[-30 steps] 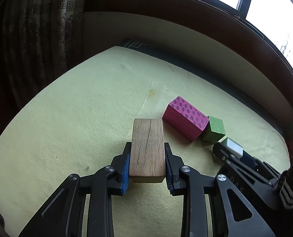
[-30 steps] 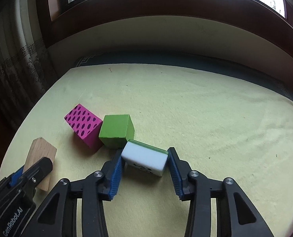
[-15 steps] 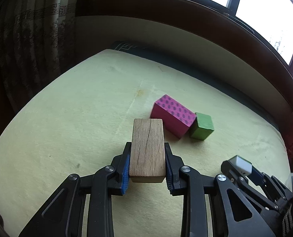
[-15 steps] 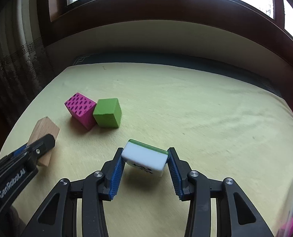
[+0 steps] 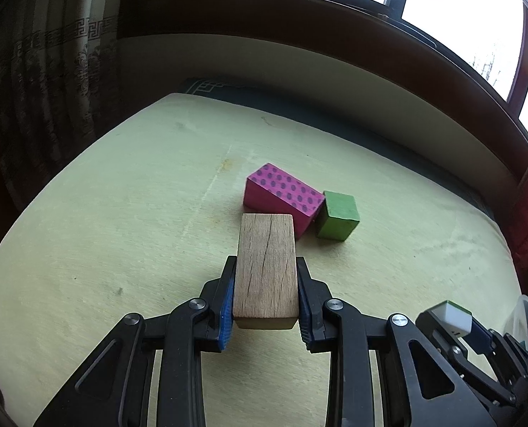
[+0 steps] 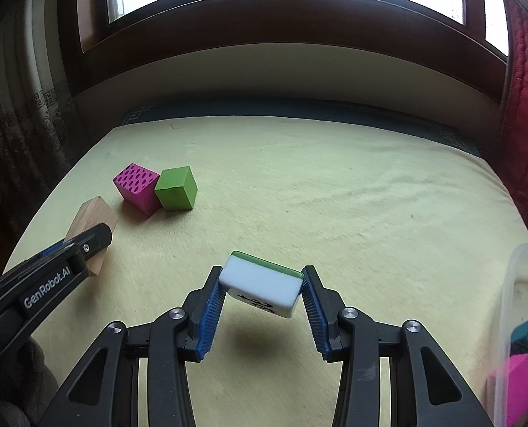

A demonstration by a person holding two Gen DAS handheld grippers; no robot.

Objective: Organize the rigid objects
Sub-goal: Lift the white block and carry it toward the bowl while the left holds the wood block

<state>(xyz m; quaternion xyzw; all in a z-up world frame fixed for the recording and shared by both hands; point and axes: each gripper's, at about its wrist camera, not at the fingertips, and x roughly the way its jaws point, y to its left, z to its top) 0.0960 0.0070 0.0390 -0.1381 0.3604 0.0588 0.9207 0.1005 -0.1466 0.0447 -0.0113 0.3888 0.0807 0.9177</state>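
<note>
My left gripper point(image 5: 265, 297) is shut on a plain wooden block point(image 5: 266, 267), held above the yellow-green cloth; the block also shows in the right wrist view point(image 6: 91, 226). My right gripper point(image 6: 260, 297) is shut on a white tile with a green back point(image 6: 260, 286), lifted above its shadow; it also shows at the lower right of the left wrist view point(image 5: 450, 318). A pink dotted block point(image 5: 283, 195) point(image 6: 137, 188) and a green cube point(image 5: 338, 215) point(image 6: 176, 188) lie side by side on the cloth, ahead of both grippers.
A clear plastic container point(image 6: 520, 320) with several coloured blocks inside stands at the right edge. A dark wooden window sill point(image 6: 281, 67) runs along the back. Curtains point(image 5: 43, 99) hang at the left, red fabric point(image 6: 527, 106) at the right.
Both grippers have pulled back and up from the pink and green blocks, each keeping its load. The right gripper has moved right, and the plastic container has come into view.
</note>
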